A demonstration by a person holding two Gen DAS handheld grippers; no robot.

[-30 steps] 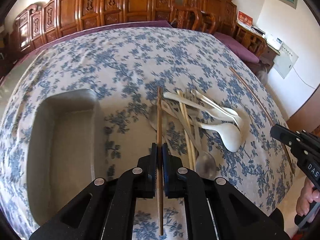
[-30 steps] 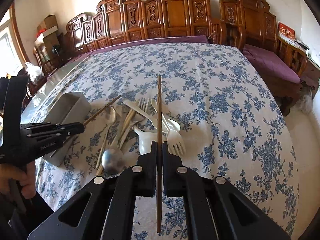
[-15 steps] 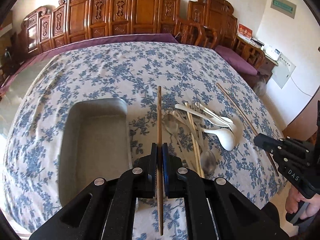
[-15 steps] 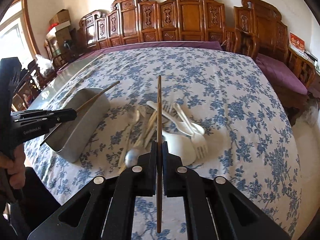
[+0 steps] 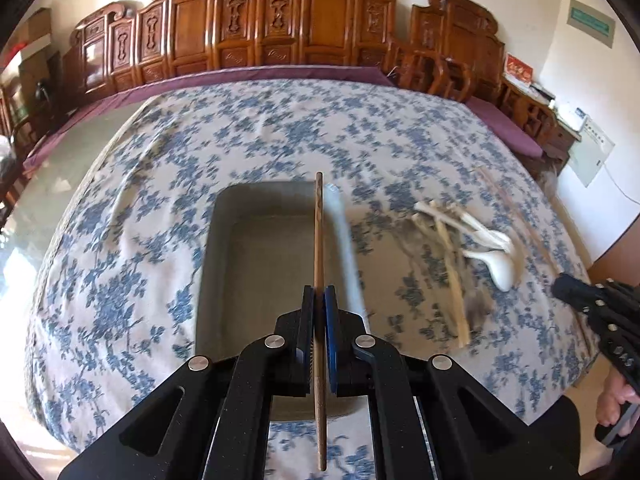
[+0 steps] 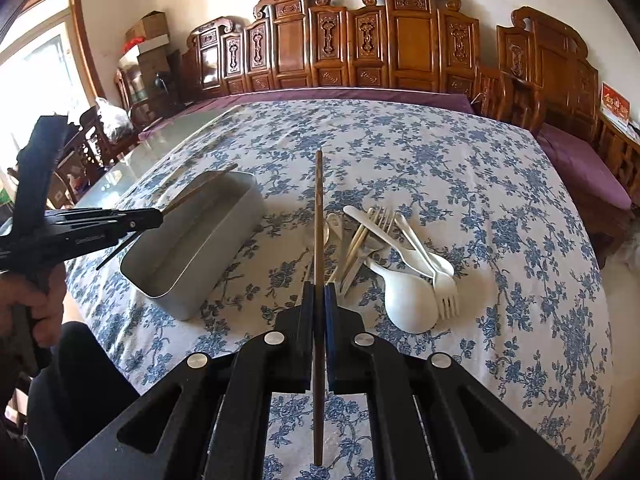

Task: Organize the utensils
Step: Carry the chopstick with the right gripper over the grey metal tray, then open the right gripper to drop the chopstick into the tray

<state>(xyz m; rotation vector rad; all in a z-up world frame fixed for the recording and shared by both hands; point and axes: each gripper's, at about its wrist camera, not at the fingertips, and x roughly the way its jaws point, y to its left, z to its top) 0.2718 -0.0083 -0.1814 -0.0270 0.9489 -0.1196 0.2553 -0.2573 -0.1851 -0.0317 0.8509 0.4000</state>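
My left gripper [image 5: 319,300] is shut on a brown wooden chopstick [image 5: 319,240], which hangs over the open grey metal tray [image 5: 224,264]. In the right wrist view that left gripper [image 6: 154,216] holds its chopstick [image 6: 200,190] slanting over the tray [image 6: 216,256]. My right gripper [image 6: 319,296] is shut on a second brown chopstick [image 6: 318,208], above the cloth between the tray and the utensil pile. The pile holds a white spoon [image 6: 408,304], a white fork [image 6: 444,292] and pale chopsticks [image 6: 356,240]. The right gripper [image 5: 568,284] shows at the left view's right edge.
The table wears a blue-flowered cloth [image 6: 460,168]; bare glass tabletop [image 6: 168,144] shows at the far left. Carved wooden chairs [image 6: 360,40] line the far side. A hand [image 6: 24,304] grips the left tool's handle. Cardboard boxes [image 6: 148,44] stand by the window.
Both grippers have shifted left across the table, each still holding its chopstick. The left one went from beside the tray to over its inside; the right now faces the tray more.
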